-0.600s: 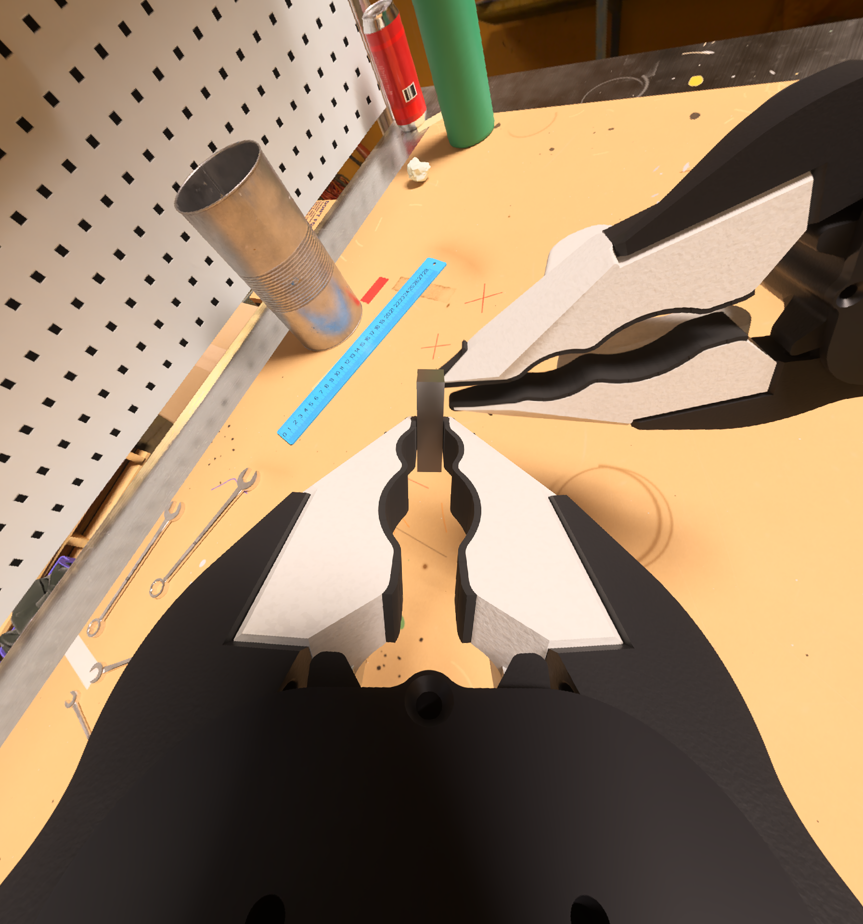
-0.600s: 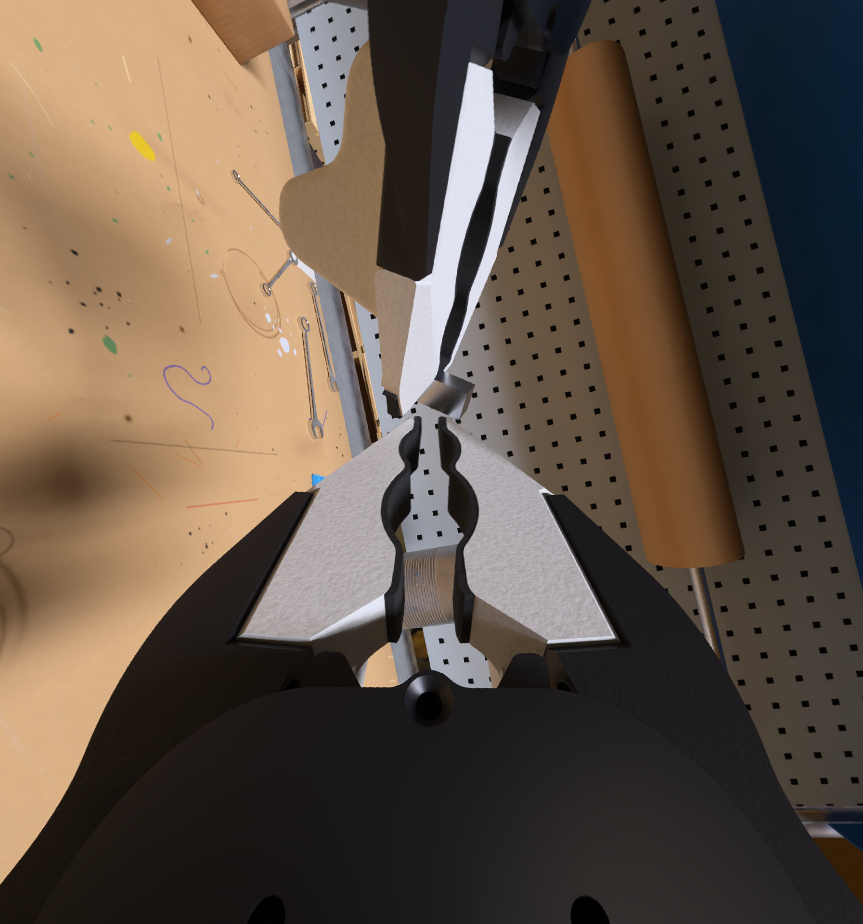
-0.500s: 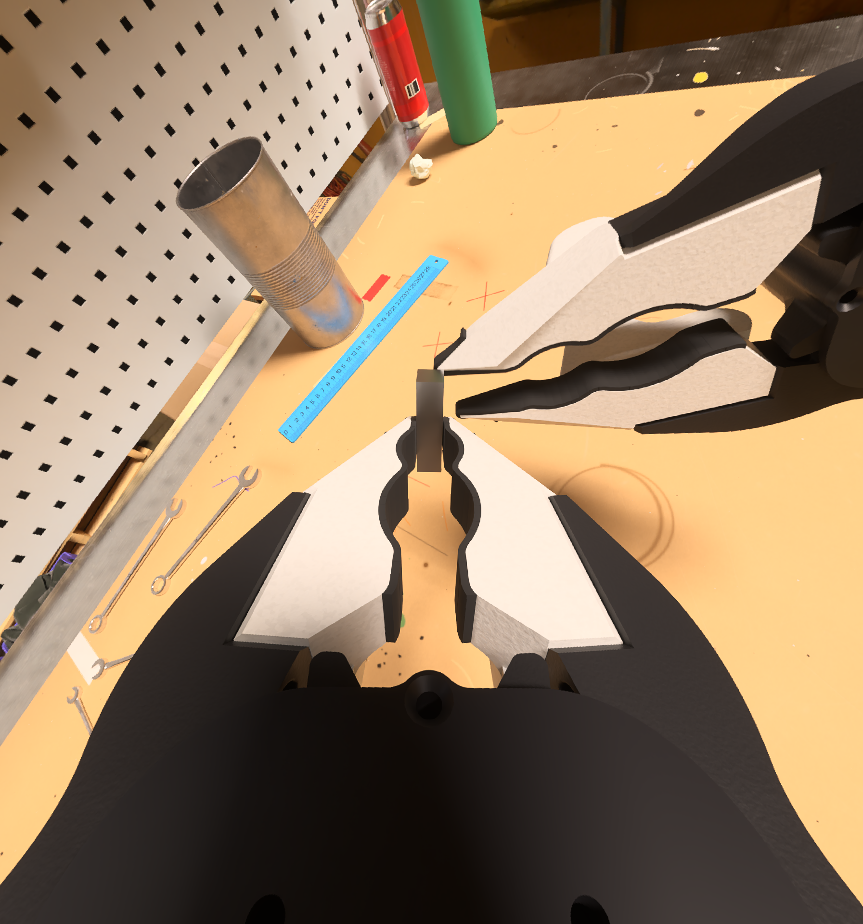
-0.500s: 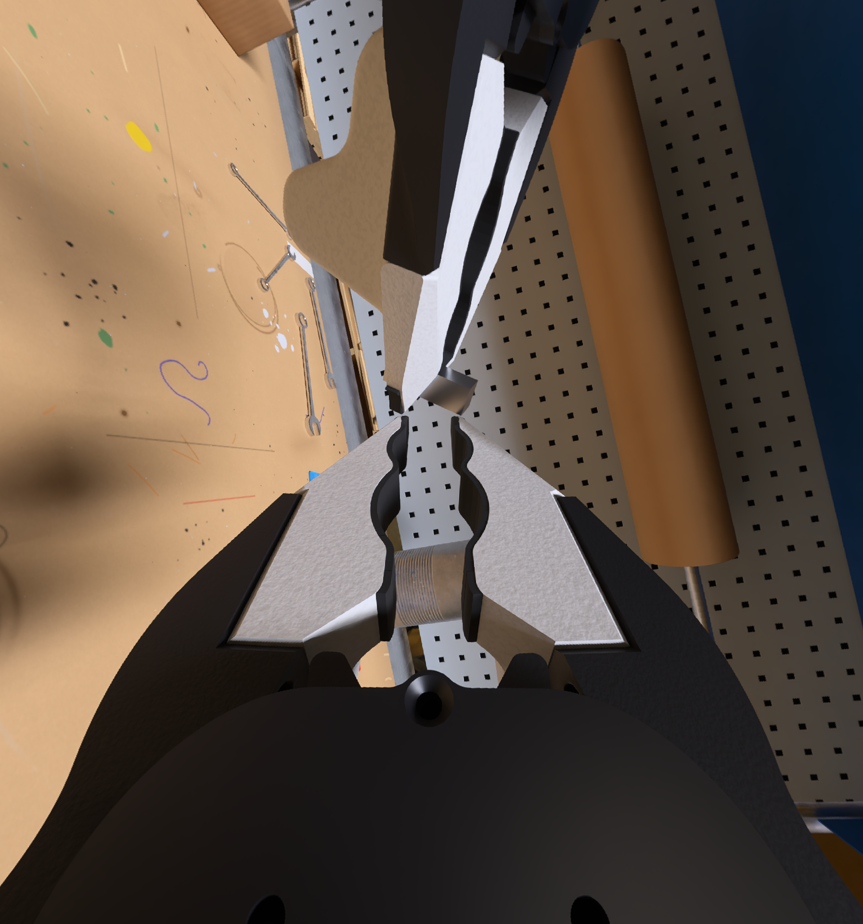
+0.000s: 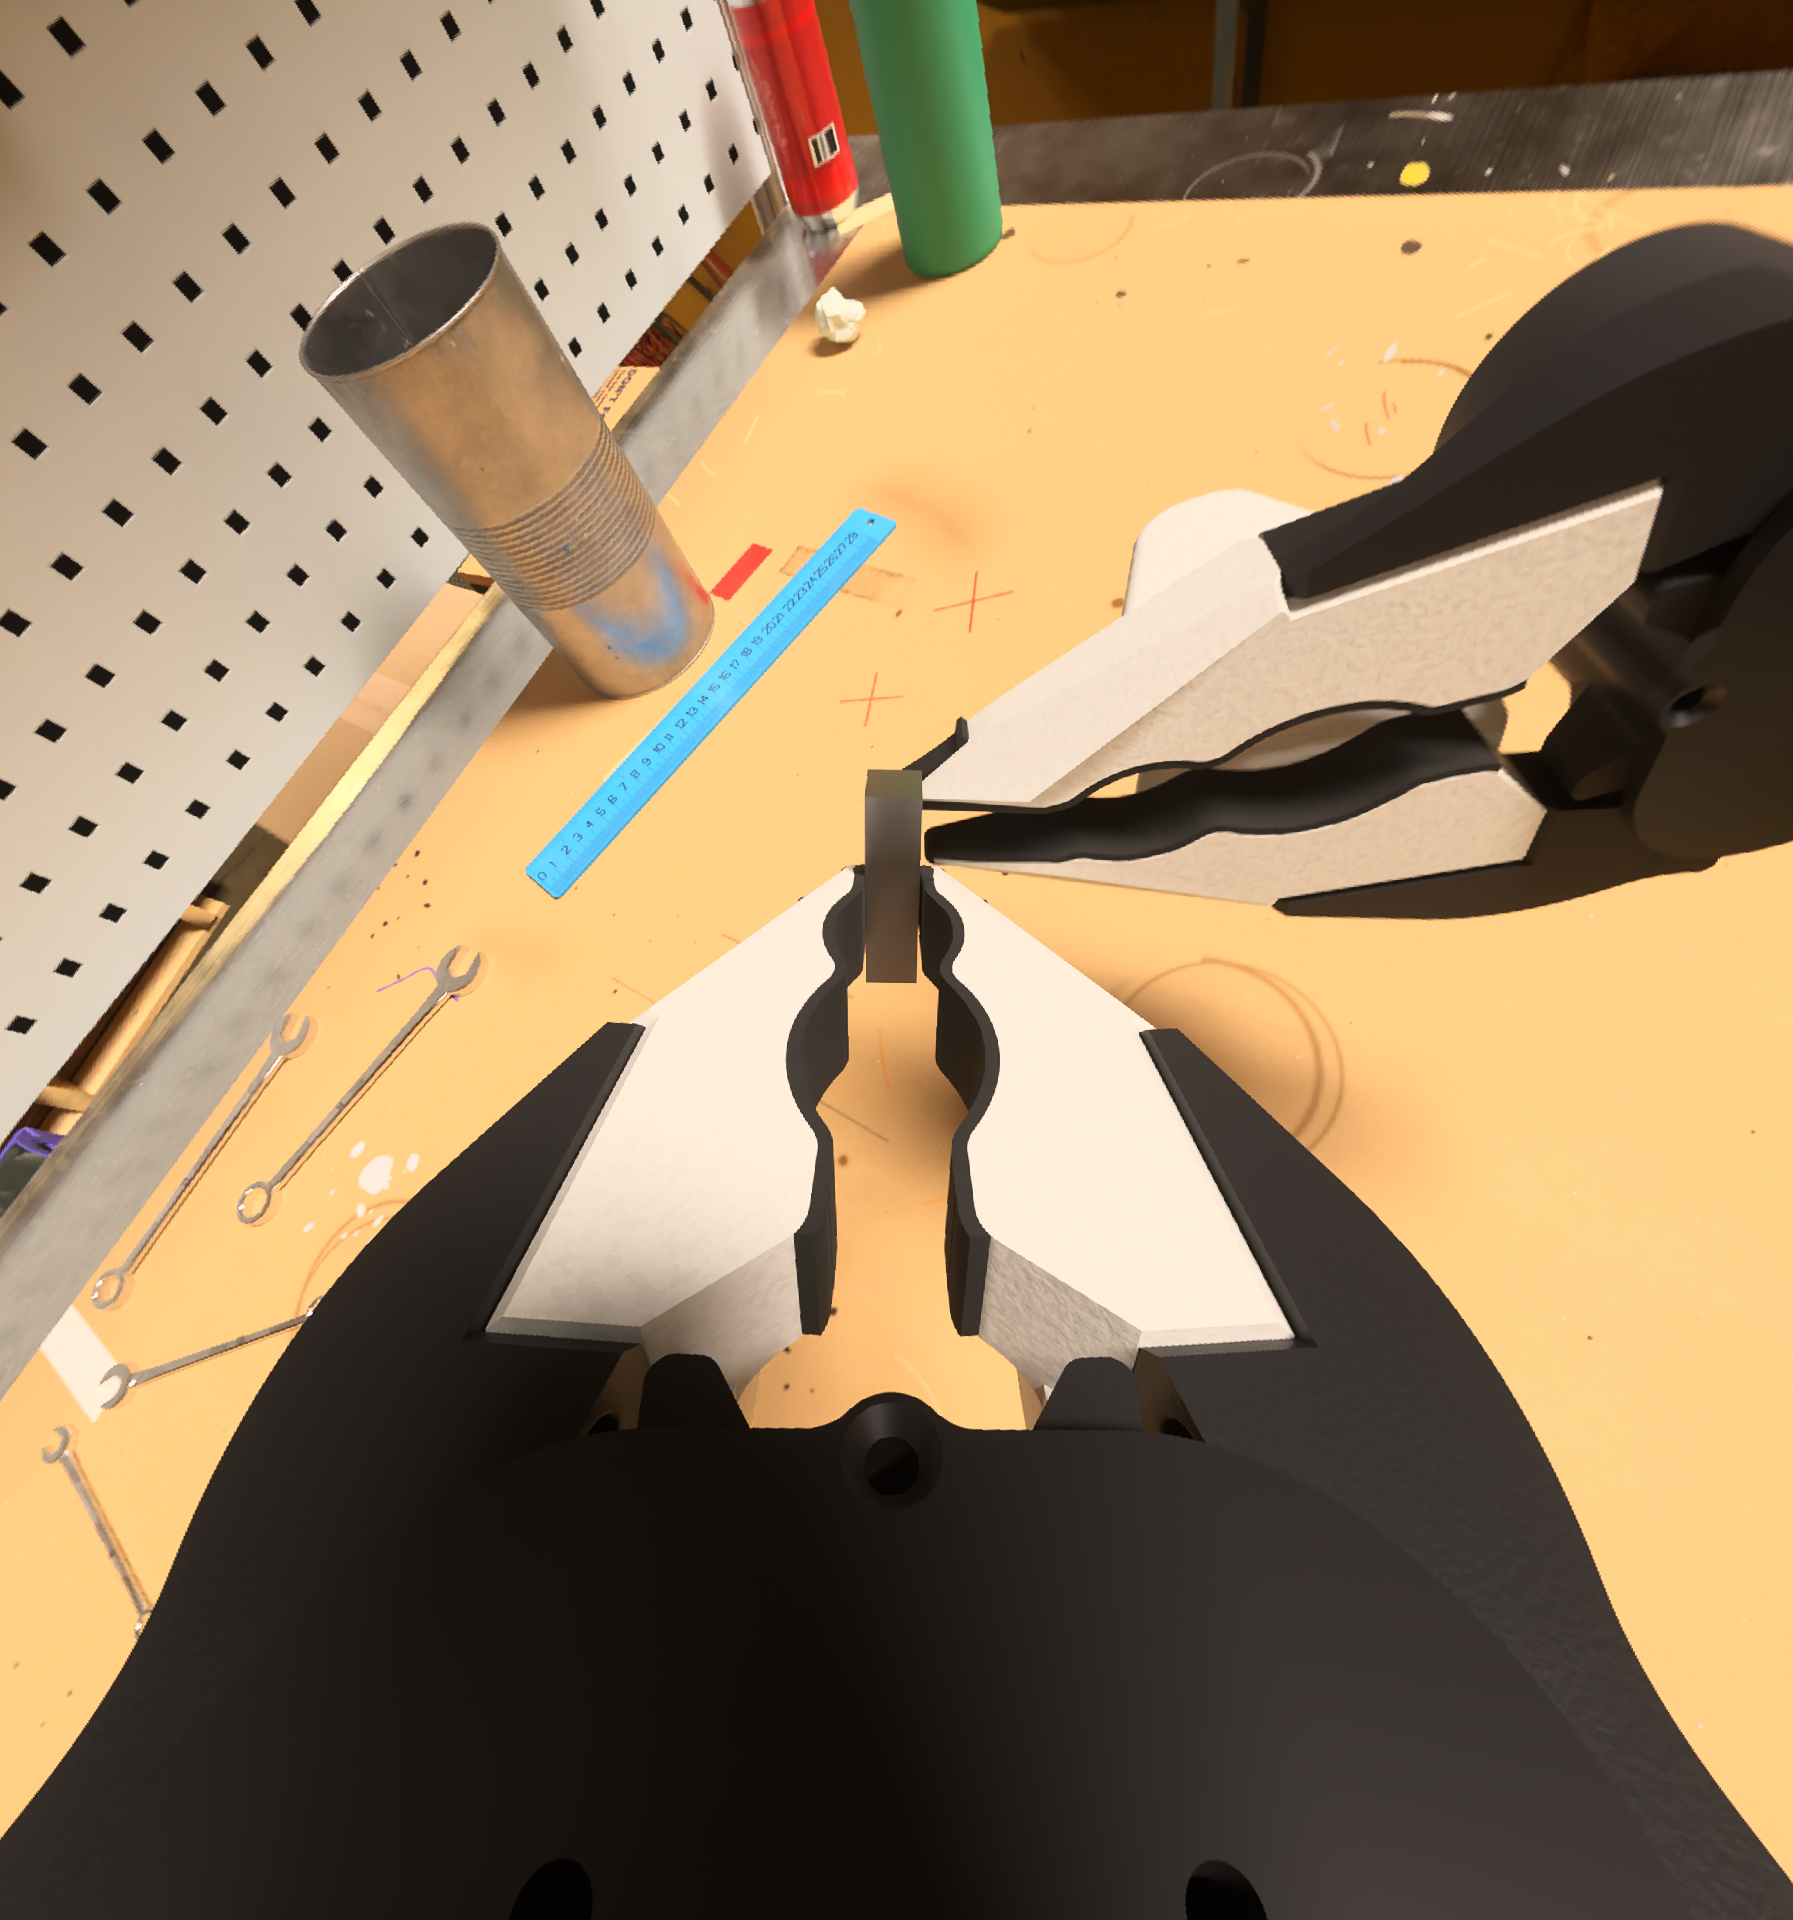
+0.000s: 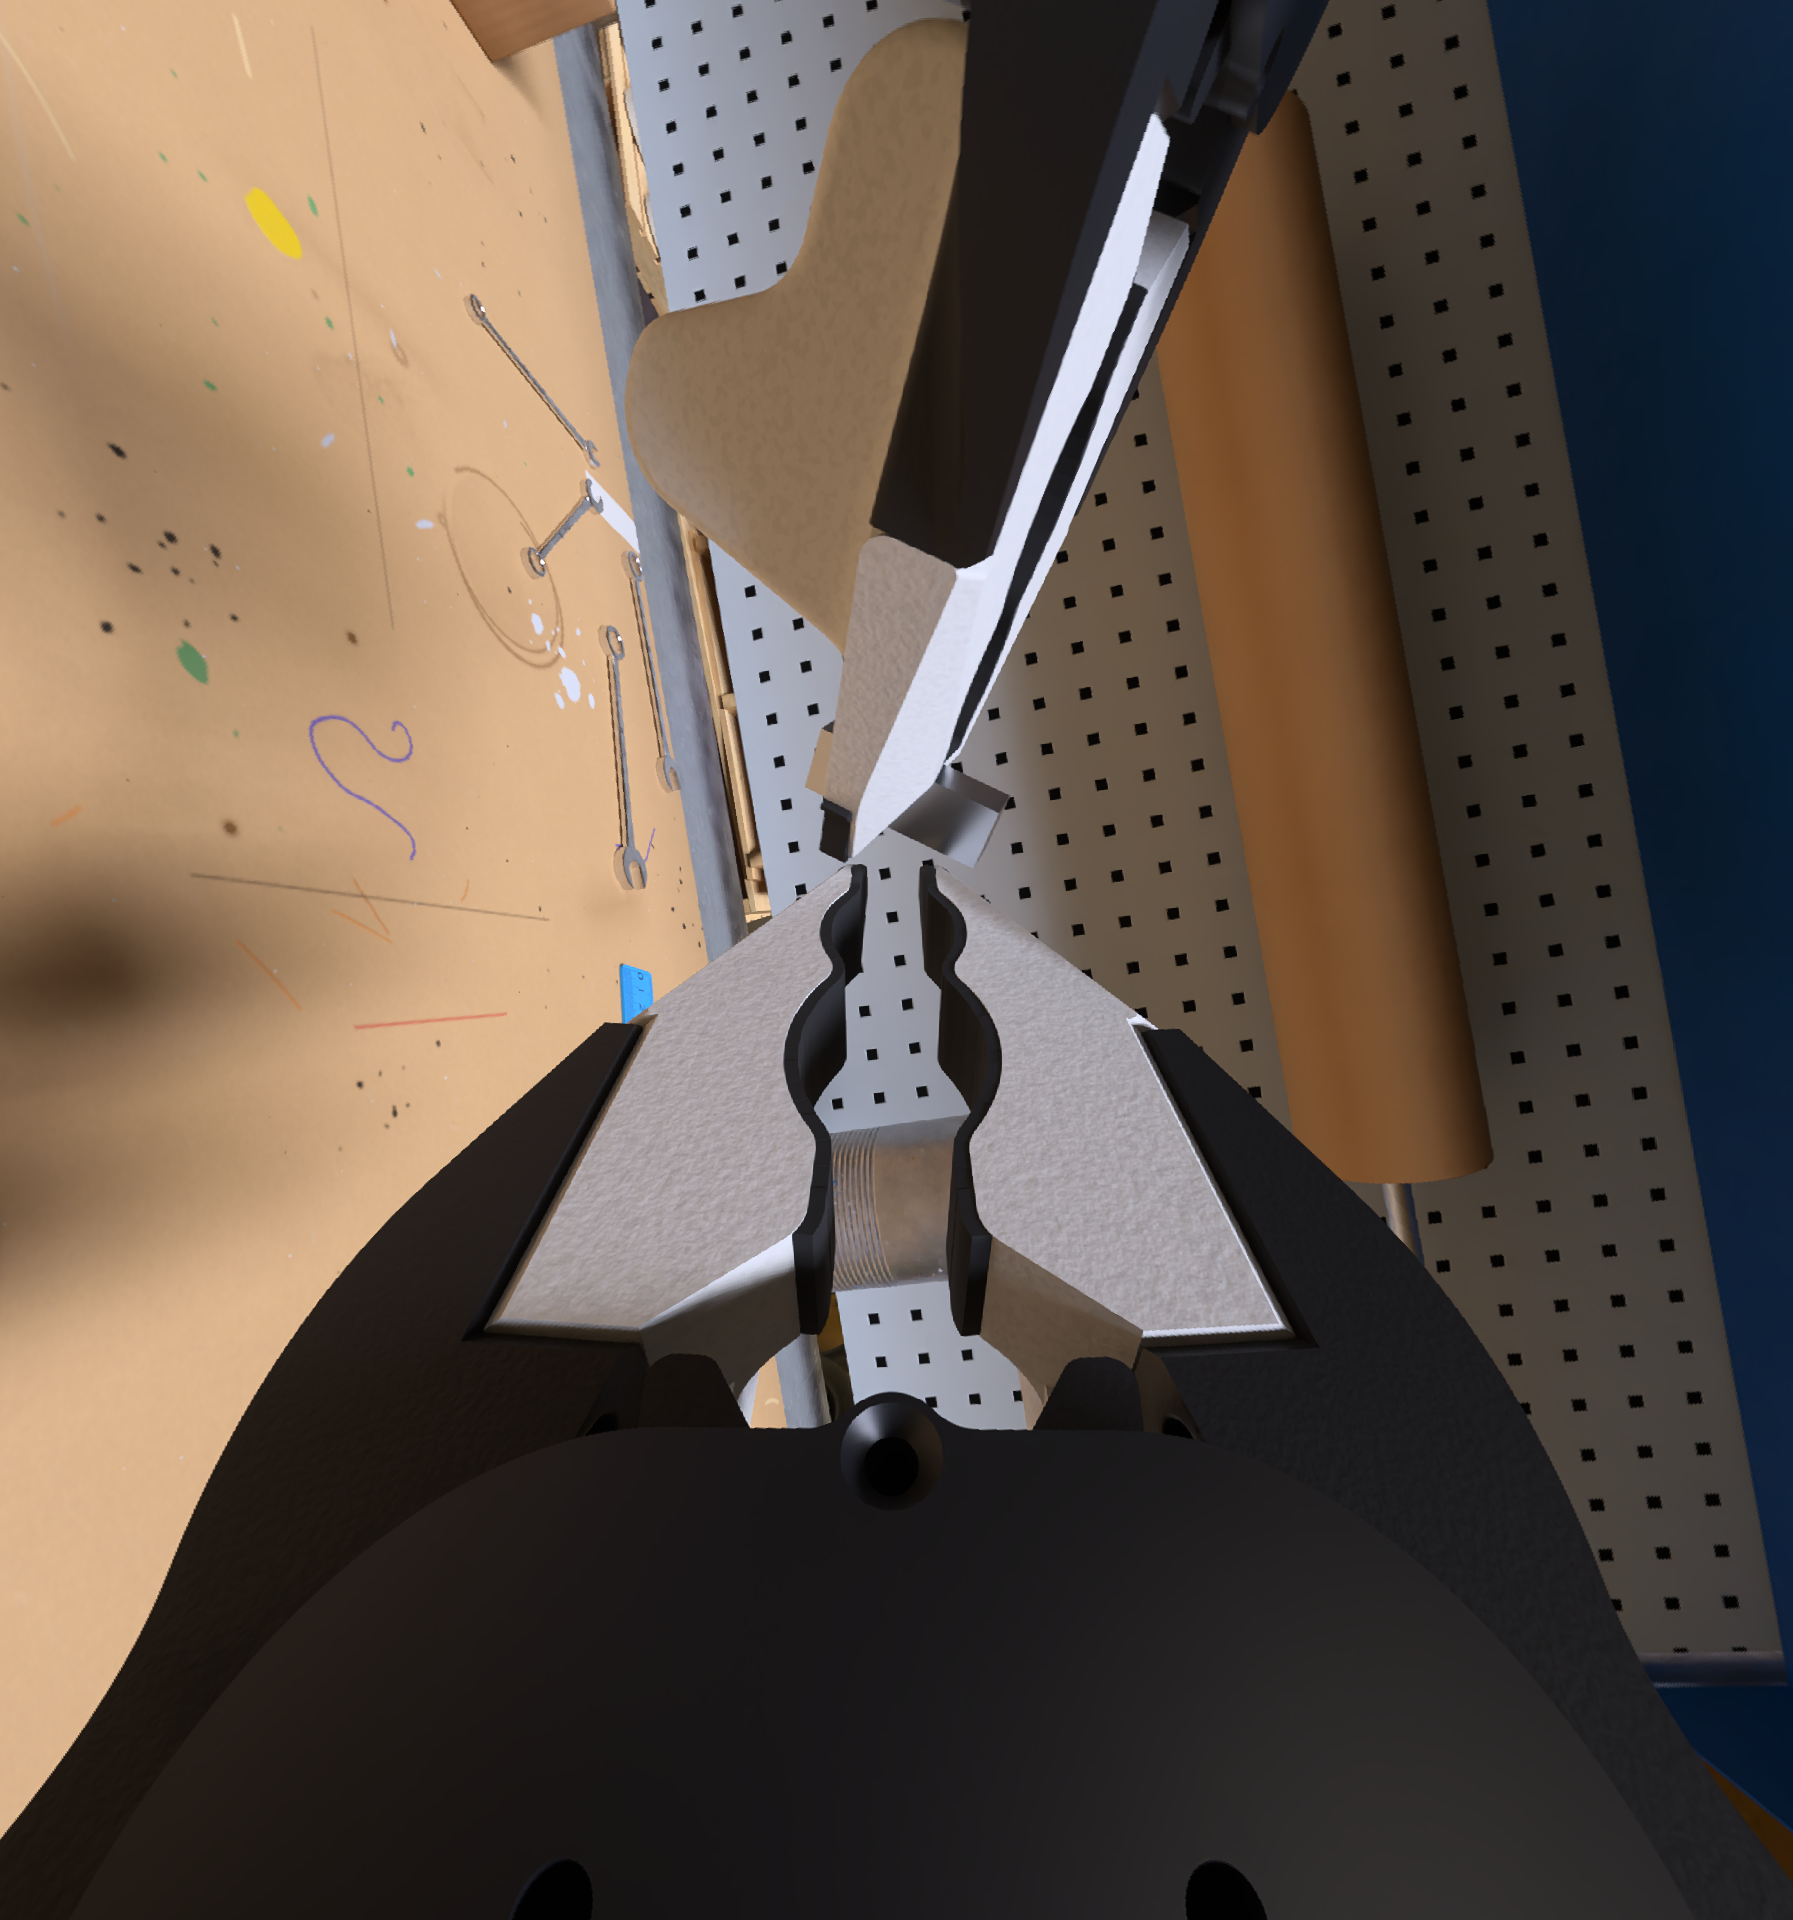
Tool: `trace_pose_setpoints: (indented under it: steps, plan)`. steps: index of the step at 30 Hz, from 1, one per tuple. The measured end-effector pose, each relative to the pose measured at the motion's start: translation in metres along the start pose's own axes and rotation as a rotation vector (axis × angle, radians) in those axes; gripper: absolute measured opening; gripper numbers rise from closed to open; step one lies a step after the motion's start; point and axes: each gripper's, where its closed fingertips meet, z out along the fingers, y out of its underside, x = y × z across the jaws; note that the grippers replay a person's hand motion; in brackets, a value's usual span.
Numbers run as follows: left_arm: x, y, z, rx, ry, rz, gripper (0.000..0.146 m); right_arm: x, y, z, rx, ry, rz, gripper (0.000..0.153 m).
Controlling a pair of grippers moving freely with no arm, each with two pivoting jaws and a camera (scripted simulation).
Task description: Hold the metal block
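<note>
**Metal block pinched in the left claw**

Left wrist view: the left claw (image 5: 890, 883) grips the metal block (image 5: 892, 878) upright at frame centre, above the bench (image 5: 1131, 416). The right claw (image 5: 928, 800), slightly parted, reaches in from the right, tips just beside the block.

Right wrist view: the right claw (image 6: 890, 878) holds nothing; the block (image 6: 949, 816) sits just above its tips.

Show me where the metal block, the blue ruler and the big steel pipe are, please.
metal block (image 5: 891, 883): left wrist view, on its dark front face.
blue ruler (image 5: 710, 701): left wrist view, midway along its strip.
steel pipe (image 5: 518, 468): left wrist view, on its side wall above the threads.
</note>
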Motion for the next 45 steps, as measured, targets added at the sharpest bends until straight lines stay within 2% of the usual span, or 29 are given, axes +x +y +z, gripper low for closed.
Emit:
trace_pose_setpoints:
  steps: [4,10,16,25,31,36,39,45]
  plan:
    - [0.003,0.001,0.002,-0.005,0.018,0.007,0.009,0.002,0.001,-0.003,0.012,-0.026,0.016,0.0]
    - [0.005,-0.001,0.004,-0.002,0.02,0.019,0.009,0.002,0.002,-0.006,0.015,-0.044,0.055,0.0]
    - [0.003,-0.005,0.006,0.005,-0.019,0.066,0.009,0.003,0.002,-0.009,0.054,-0.108,0.239,0.0]
    - [-0.007,-0.018,0.001,0.089,-0.077,0.071,0.009,0.013,-0.007,-0.009,0.21,-0.252,0.927,0.0]
    - [-0.014,-0.028,0.0,0.163,-0.133,0.086,0.009,0.025,-0.011,-0.011,0.407,-0.372,1.469,0.0]
    - [-0.017,-0.036,0.0,0.239,-0.193,0.119,0.009,0.034,-0.015,-0.013,0.603,-0.457,1.856,0.0]
    - [-0.018,-0.04,0.0,0.294,-0.231,0.123,0.009,0.039,-0.015,-0.015,0.729,-0.472,2.016,0.0]
    - [-0.018,-0.05,-0.005,0.476,-0.359,0.152,0.009,0.046,-0.025,-0.021,0.907,-0.523,2.205,0.0]
